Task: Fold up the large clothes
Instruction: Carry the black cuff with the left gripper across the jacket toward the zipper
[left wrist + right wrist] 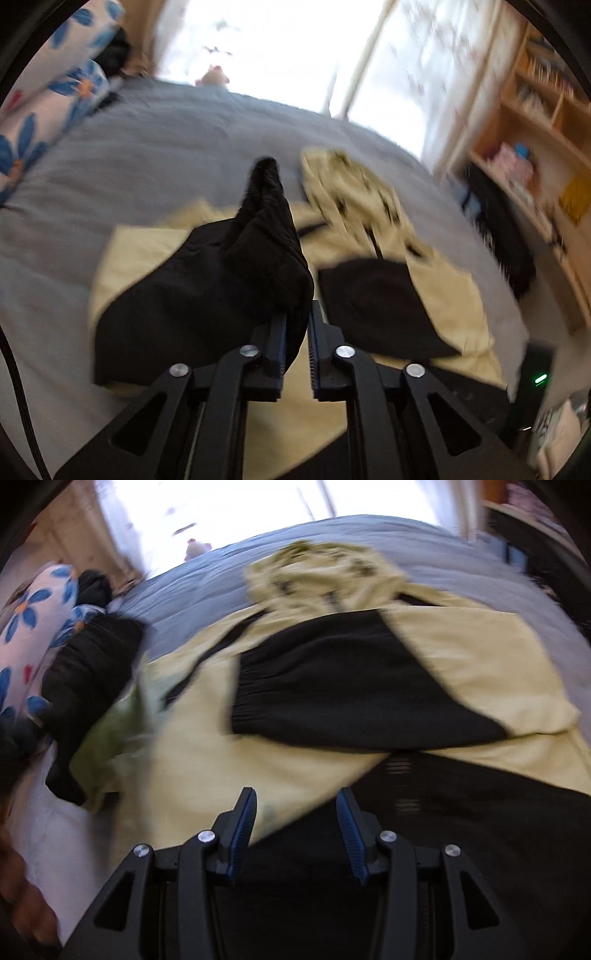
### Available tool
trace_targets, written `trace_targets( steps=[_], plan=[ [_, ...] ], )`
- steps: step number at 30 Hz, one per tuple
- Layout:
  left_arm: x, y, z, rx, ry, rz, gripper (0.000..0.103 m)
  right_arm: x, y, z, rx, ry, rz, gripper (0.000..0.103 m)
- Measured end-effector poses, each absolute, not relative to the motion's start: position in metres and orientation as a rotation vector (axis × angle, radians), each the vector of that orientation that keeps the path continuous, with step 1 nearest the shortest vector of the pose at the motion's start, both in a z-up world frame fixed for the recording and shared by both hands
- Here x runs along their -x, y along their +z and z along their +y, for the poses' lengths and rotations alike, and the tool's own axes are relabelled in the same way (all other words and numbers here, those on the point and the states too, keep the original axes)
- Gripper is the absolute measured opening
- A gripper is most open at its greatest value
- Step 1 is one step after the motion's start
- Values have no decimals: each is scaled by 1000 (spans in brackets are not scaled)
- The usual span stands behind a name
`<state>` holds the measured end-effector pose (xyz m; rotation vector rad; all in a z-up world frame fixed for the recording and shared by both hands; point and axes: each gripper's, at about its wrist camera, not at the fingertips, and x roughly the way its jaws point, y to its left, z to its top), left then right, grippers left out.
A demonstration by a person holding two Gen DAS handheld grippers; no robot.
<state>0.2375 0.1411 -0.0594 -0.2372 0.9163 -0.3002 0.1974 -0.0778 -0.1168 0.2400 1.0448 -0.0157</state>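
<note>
On top of the gray bed (166, 155) lies a big hoodie (207, 746), pale yellow with black sleeves. It is spread flat, and its hood (325, 572) points to the far side, toward the bright window.

My guess is that the sleeve-folding step is going on. The right black sleeve (343, 686) already lies across the yellow chest. The left gripper (297, 343) is pinching the left black sleeve (236, 266); its two fingers are close together with dark cloth caught between them, and the sleeve's end sticks up in a point. The right gripper (297, 830) has its blue fingers (245, 823) apart. It holds nothing, and it hangs over the near black hem of the hoodie.

Next, the left sleeve most likely needs to be laid across the chest, next to the other sleeve, and then let go. After that the near hem could be picked up and carried toward the hood. The cloth is soft and floppy, so it may bunch up if it is dropped too fast.

From the left wrist camera you can see the pinch up close, and a wooden shelf (535, 122) on the far right. From the right wrist camera you can see the whole yellow chest, the flowery pillow (33, 635) on the left, and another dark cloth (88, 672) beside it. Both pictures are blurry.
</note>
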Motion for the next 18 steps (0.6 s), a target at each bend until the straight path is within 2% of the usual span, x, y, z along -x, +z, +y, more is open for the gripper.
trace_targets(
  steps=[3, 5, 7, 9, 18],
  plan=[
    [-244, -103, 96, 176, -320, 1070, 30, -188, -122, -118, -252, -75, 1046, 45],
    [-237, -126, 70, 103, -311, 1152, 31, -184, -126, -141, -284, -86, 1057, 45],
    [-224, -134, 55, 40, -290, 1166, 38, -181, -127, -155, -311, -86, 1061, 45],
    [-216, -127, 53, 31, -300, 1145, 58, -180, -128, -165, -342, -68, 1061, 45],
    [-186, -78, 87, 106, -200, 1044, 68, -192, -126, -149, -453, 120, 1063, 45]
  ],
)
